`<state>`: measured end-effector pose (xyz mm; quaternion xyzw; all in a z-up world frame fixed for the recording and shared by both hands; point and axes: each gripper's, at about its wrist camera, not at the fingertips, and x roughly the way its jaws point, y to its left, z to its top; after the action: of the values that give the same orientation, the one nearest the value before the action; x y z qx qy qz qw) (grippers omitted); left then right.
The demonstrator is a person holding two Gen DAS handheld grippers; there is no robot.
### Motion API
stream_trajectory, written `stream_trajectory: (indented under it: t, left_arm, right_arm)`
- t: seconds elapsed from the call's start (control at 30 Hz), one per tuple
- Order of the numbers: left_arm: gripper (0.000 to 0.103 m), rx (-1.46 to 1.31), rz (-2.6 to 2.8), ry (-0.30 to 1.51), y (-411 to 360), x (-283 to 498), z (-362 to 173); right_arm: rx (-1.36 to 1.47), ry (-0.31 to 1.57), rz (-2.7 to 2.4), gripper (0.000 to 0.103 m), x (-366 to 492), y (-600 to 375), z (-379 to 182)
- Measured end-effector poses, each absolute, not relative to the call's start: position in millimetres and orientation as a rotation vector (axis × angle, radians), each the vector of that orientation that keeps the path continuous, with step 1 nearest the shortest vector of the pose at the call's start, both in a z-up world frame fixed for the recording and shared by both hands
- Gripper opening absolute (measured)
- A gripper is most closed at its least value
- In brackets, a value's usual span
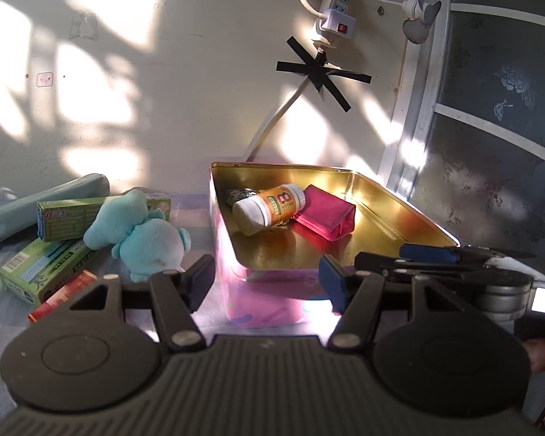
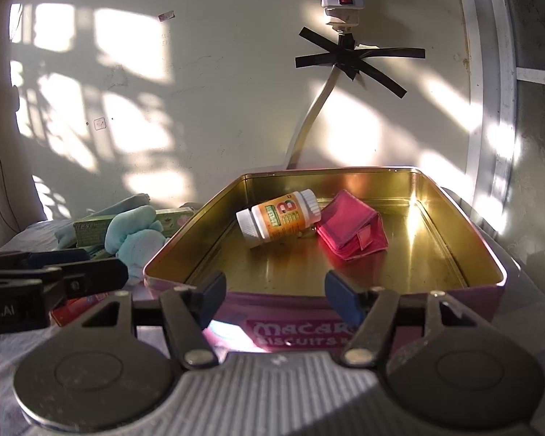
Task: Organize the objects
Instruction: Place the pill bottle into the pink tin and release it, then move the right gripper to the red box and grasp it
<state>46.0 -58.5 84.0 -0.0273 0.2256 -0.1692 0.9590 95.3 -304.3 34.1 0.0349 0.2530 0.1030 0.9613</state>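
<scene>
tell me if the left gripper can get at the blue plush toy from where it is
Probably yes: the left gripper is open and holds nothing, and the blue plush toy lies just to its left outside the tin, uncovered on top.

A white power strip (image 1: 336,7) is fixed to the sunlit wall (image 1: 163,91), its cable (image 1: 272,123) held by crossed black tape (image 1: 321,72). A patterned dark panel (image 1: 490,127) is seen at right.

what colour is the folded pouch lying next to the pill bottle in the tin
The folded pouch is pink to magenta, clearest in the right wrist view.
</scene>
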Motion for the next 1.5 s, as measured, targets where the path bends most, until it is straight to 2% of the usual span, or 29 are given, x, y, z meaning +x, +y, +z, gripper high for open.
stream_trajectory:
  t: [0.5, 0.93, 1.17, 1.27, 1.33, 1.5]
  left_arm:
    - [0.065, -0.030, -0.120, 0.500, 17.9, 20.0, 46.7]
    - [0.065, -0.036, 0.071, 0.494, 102.7, 24.6, 34.6]
    - [0.065, -0.147, 0.158, 0.516, 151.1, 30.9, 20.5]
    - [0.065, -0.276, 0.142, 0.496, 169.8, 27.6, 20.0]
    - [0.065, -0.319, 0.134, 0.489, 174.4, 25.1, 19.4]
    - [0.067, -0.334, 0.115, 0.450, 173.4, 20.4, 20.3]
  right_arm:
    - [-0.032, 0.551, 0.285, 0.063, 64.5, -233.9, 18.4]
    - [-0.110, 0.595, 0.402, 0.064, 67.6, -162.5, 1.7]
    - [-0.105, 0.599, 0.529, 0.068, 73.6, -128.4, -5.0]
    - [-0.120, 0.596, 0.559, 0.073, 82.6, -110.7, -5.8]
    - [-0.125, 0.588, 0.577, 0.088, 92.7, -101.0, -4.6]
    - [-0.167, 0.578, 0.664, 0.103, 120.2, -78.9, -5.9]
